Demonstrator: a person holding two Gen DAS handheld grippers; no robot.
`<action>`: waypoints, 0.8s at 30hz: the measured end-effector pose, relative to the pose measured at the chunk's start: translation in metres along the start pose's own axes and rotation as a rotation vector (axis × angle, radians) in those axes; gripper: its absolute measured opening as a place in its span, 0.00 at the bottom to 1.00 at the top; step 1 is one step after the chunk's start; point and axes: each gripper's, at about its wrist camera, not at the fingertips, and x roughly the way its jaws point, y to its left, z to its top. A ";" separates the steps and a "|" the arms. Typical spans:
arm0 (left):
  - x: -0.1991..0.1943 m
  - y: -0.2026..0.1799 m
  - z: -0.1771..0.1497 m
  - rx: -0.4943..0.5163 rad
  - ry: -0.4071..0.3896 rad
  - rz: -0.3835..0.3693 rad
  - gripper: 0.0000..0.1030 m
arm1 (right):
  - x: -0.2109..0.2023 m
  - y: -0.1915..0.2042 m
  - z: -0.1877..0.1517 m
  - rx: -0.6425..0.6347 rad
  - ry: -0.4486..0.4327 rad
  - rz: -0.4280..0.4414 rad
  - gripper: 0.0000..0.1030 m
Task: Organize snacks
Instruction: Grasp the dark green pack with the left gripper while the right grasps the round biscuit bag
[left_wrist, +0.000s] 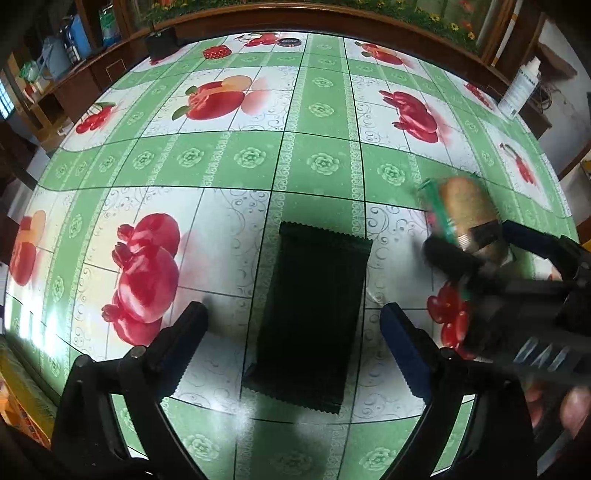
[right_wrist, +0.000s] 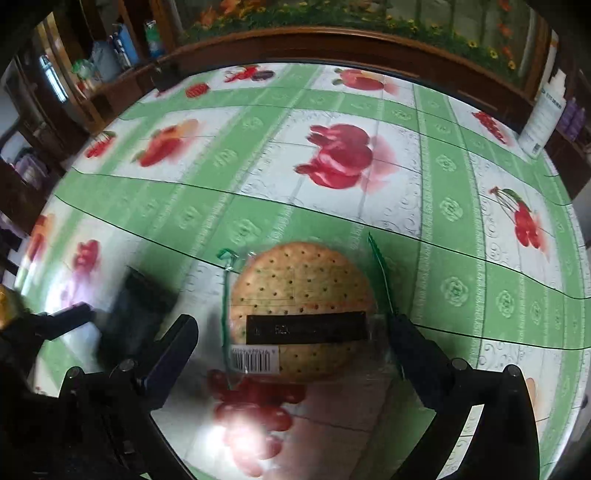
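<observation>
A dark green snack packet (left_wrist: 312, 321) is seen lying flat on the fruit-print tablecloth (left_wrist: 321, 162), directly ahead of the left gripper (left_wrist: 293, 332) and between the lines of its two fingers, which are spread wide with nothing held. Contact between fingers and packet is not observed.

A round cracker in a clear wrapper (right_wrist: 301, 314) is seen between the fingers of the right gripper (right_wrist: 291, 338). The right-hand finger is touching the wrapper's green serrated edge; the left-hand finger stands apart from the wrapper's other edge. The jaws are set wide. Whether the cracker is pinched or merely lying on the cloth cannot be told from this view. In the left wrist view the same cracker (left_wrist: 467, 216) appears blurred, tilted and close to the right gripper's (left_wrist: 476, 243) fingertips.

Count: two snack items (one dark packet, one wrapped cracker); two grippers; one white bottle (left_wrist: 521, 88) at the far right table edge; one small dark box (left_wrist: 160, 42) at the far left edge.

View differences: the barcode label and black strip on the cracker wrapper are readable only from the right wrist. The dark packet (right_wrist: 138, 310) is blurred there, at left, near the left gripper's finger (right_wrist: 70, 321). The packet's zigzag seal ends are shown only from the left wrist.
</observation>
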 end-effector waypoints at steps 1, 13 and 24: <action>0.000 0.000 0.001 0.001 -0.003 -0.001 0.92 | -0.001 -0.007 0.000 0.033 -0.009 0.021 0.99; -0.011 0.003 0.003 0.028 -0.055 -0.020 0.45 | -0.026 -0.020 -0.020 0.016 -0.046 0.029 0.70; -0.030 0.018 -0.041 0.026 -0.047 -0.055 0.45 | -0.047 -0.005 -0.059 -0.014 -0.030 0.059 0.67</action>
